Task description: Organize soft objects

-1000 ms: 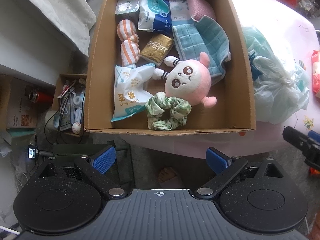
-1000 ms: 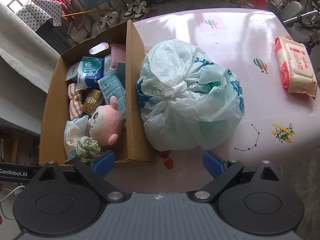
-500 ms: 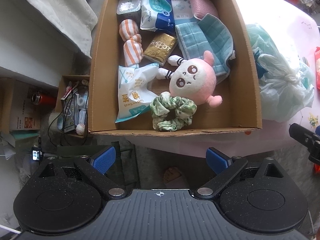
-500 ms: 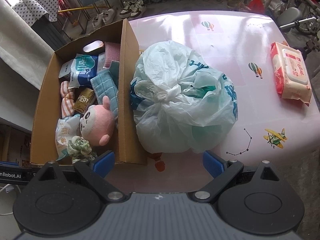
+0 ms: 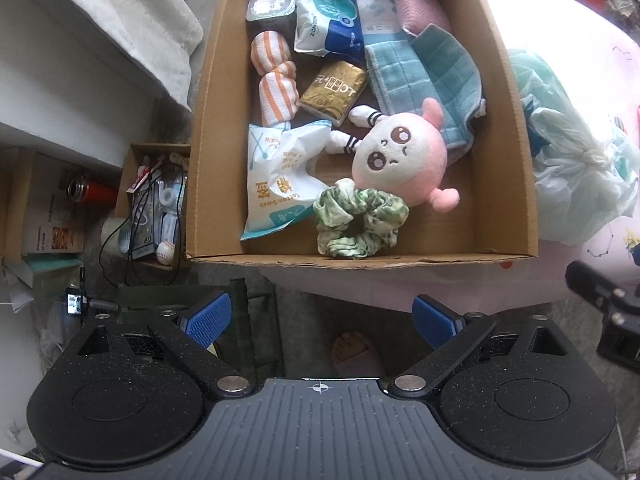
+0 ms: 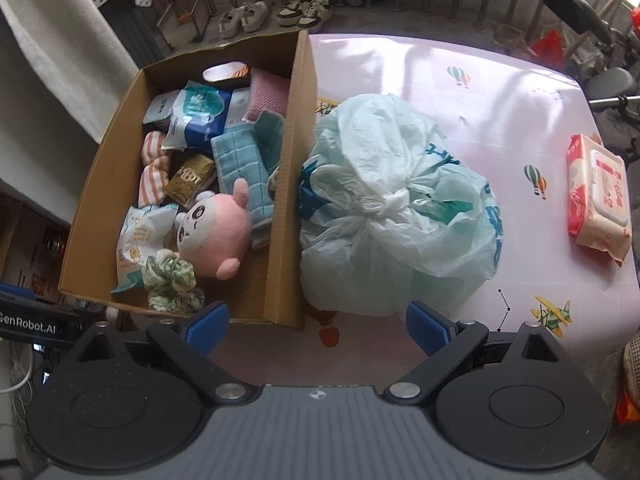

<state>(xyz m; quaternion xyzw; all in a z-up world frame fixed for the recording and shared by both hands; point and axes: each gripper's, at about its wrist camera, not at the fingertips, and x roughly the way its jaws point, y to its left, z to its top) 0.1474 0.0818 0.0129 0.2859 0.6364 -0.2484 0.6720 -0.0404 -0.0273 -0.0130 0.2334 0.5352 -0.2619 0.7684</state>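
A cardboard box [image 5: 506, 168] [image 6: 286, 216] on the pink table holds soft things: a pink plush toy [image 5: 404, 160] [image 6: 218, 226], a green scrunchie [image 5: 360, 220] [image 6: 170, 280], teal cloths [image 5: 424, 76] [image 6: 240, 164], a striped orange cloth [image 5: 276, 80], a gold packet [image 5: 334, 90] and tissue packs [image 5: 276, 178]. My left gripper [image 5: 322, 316] hangs open above the box's near edge, holding nothing. My right gripper [image 6: 318, 326] is open and empty, just short of a knotted pale green plastic bag [image 6: 396, 216] [image 5: 576, 176] that rests against the box's right wall.
A pack of wet wipes [image 6: 600, 196] lies at the table's right edge. To the left of the table, a lower box of clutter [image 5: 154, 200] and a white ledge [image 5: 80, 80] stand near the floor. Shoes [image 6: 276, 16] sit on the floor beyond the table. A bare foot [image 5: 354, 354] shows below.
Both grippers have drawn back and shifted a little, so the box and the bag sit higher in the views. Nothing in the box has moved; both grippers stay open.
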